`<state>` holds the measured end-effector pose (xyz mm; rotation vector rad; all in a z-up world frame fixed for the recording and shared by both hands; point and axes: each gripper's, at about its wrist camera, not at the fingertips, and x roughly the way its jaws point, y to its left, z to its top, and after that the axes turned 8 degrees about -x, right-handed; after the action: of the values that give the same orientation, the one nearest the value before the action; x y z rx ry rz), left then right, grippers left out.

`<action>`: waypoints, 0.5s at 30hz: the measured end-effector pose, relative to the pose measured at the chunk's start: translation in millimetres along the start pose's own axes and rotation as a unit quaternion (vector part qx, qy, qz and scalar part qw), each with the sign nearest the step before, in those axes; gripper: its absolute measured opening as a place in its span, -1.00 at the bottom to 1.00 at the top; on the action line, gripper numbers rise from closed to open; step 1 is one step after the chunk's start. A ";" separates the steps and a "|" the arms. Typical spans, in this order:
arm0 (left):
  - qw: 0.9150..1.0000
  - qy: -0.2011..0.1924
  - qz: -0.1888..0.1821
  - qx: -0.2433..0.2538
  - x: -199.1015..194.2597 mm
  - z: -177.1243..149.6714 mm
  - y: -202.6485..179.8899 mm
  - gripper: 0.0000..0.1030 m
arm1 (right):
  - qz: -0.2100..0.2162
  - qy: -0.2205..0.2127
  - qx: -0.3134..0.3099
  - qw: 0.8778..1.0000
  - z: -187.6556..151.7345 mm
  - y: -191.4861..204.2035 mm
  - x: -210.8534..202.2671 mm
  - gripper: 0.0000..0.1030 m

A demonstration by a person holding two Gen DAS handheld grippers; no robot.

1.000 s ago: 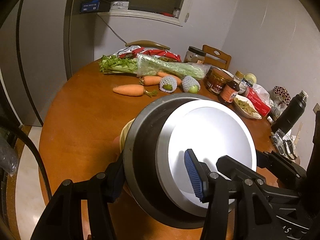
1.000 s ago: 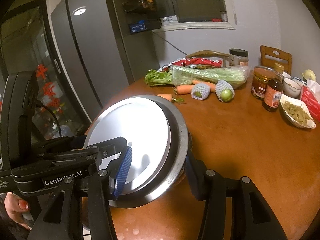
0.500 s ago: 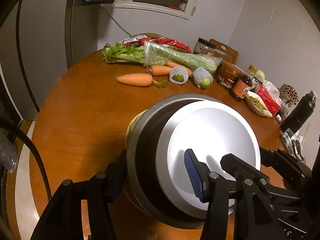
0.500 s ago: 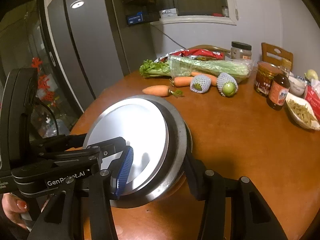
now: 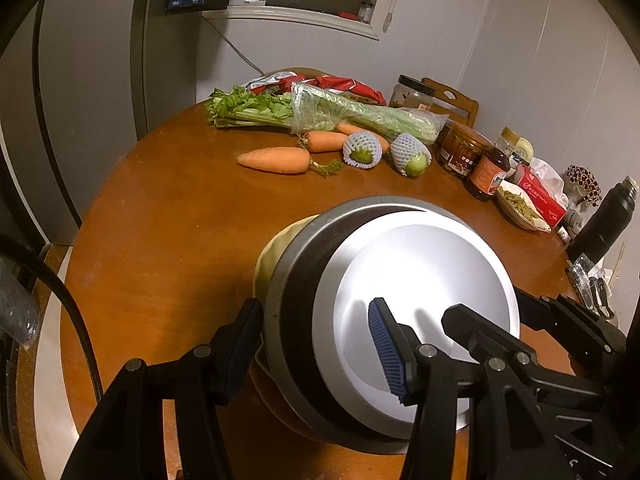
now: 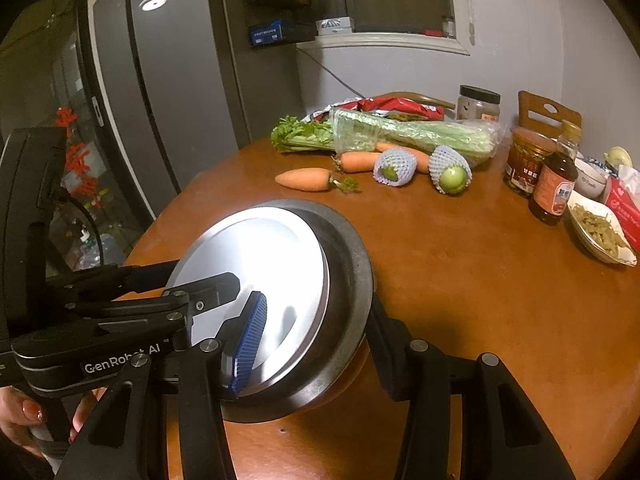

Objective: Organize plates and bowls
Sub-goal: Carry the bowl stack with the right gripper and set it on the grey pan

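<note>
A stack of dishes is held from both sides over the round wooden table (image 5: 168, 216). A shiny steel plate (image 5: 424, 292) lies on a dark metal bowl (image 5: 296, 304), with a cream bowl (image 5: 272, 252) under it. My left gripper (image 5: 316, 340) is shut on the stack's rim, one blue pad on the plate. In the right wrist view my right gripper (image 6: 316, 332) is shut on the opposite rim of the steel plate (image 6: 256, 256) and dark bowl (image 6: 352, 280). The stack is tilted.
At the table's far side lie celery in a bag (image 5: 320, 112), carrots (image 5: 276, 160) and two netted green fruits (image 5: 362, 150). Jars, a sauce bottle (image 5: 486, 174), a dish of greens (image 5: 520, 208) and a black flask (image 5: 604, 220) stand at the right. A grey fridge (image 6: 168, 92) stands left.
Both grippers and the stack have shifted slightly relative to the table; the vegetables now sit a little lower and nearer in both views. The grip on the stack is unchanged.
</note>
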<state>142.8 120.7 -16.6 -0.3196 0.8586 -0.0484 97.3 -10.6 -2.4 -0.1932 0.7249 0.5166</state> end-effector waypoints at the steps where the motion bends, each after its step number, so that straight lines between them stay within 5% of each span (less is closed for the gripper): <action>1: 1.000 0.000 0.000 0.000 -0.4 -0.3 0.0 0.06 | -0.001 0.000 -0.001 1.000 0.0 0.2 0.1 0.01; 15: 1.000 -0.003 -0.004 -0.001 -5.0 -1.5 -0.5 0.08 | -0.007 0.007 0.012 1.000 -1.9 -5.4 0.3 0.01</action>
<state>138.5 120.7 -13.6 -0.3255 0.8510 -0.0533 99.2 -15.9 -4.1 -0.1790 0.7425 0.4936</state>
